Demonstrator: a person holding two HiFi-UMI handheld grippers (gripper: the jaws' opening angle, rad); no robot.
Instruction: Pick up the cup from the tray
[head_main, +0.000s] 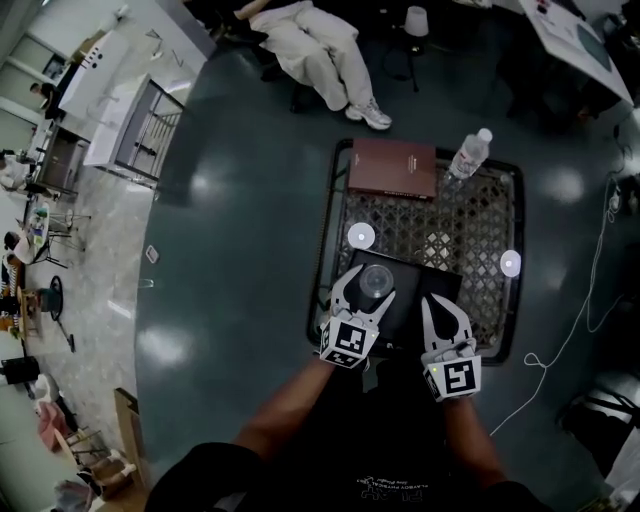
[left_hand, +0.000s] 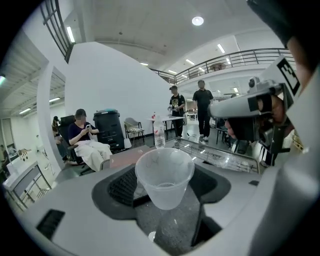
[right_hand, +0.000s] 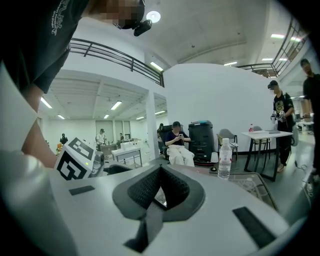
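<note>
A clear plastic cup (head_main: 376, 282) stands upright over the far left corner of a black tray (head_main: 428, 285). My left gripper (head_main: 370, 284) has it between its jaws. In the left gripper view the cup (left_hand: 164, 177) fills the gap, and both dark pads (left_hand: 120, 185) touch its rim. Whether its base still rests on the tray I cannot tell. Over the tray's right part, my right gripper (head_main: 446, 310) holds nothing. In the right gripper view my right gripper (right_hand: 160, 171) has its pads meeting at the tip.
The tray lies on a black mesh cart (head_main: 518, 260). A brown book (head_main: 392, 167) and a water bottle (head_main: 468, 155) lie at the cart's far end. A person sits in a chair (head_main: 320, 50) beyond it. A white cable (head_main: 590, 300) runs along the floor at right.
</note>
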